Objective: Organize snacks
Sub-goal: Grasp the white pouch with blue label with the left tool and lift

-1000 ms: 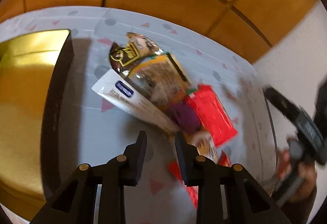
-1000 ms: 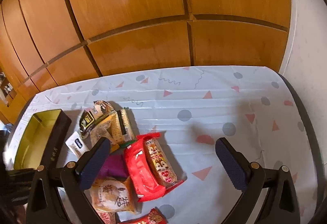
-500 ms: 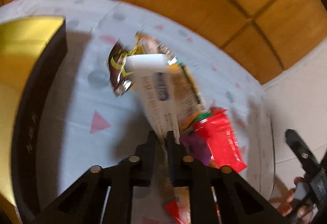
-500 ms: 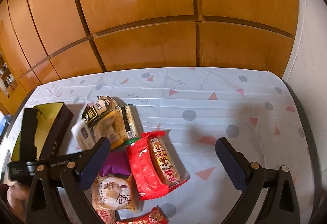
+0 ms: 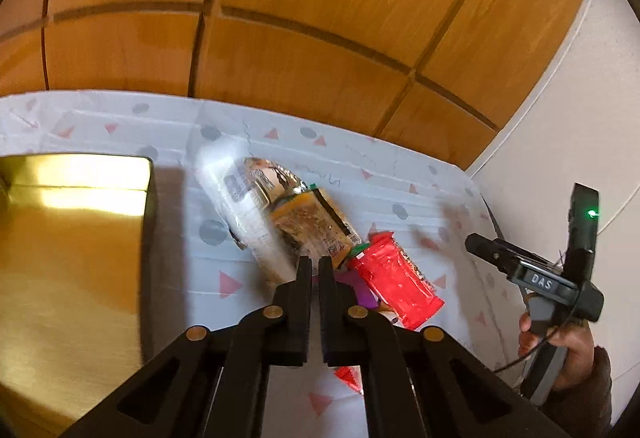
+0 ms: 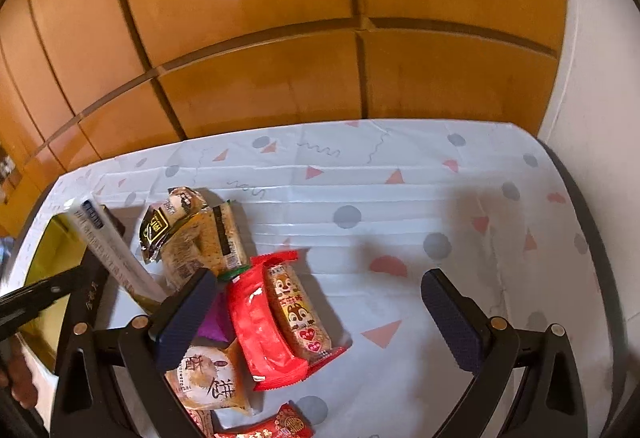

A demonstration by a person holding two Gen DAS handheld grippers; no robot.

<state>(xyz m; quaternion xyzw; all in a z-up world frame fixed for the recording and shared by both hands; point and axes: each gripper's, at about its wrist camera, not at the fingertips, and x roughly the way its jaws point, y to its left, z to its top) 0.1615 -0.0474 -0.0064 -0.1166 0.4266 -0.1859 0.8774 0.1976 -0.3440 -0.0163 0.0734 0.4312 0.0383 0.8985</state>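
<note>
Left wrist view: the left gripper is pressed together on the long white snack packet, which is lifted off the patterned tablecloth, whereas a second ago it lay flat between parted jaws. Right wrist view: the right gripper is held spread wide above the red foil snack bag, angled downward, gripping nothing.

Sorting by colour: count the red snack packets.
2: one red packet mid-pile beside the chipmunk bar, a second packet cut off at the bottom edge. More may hide beneath.
</note>
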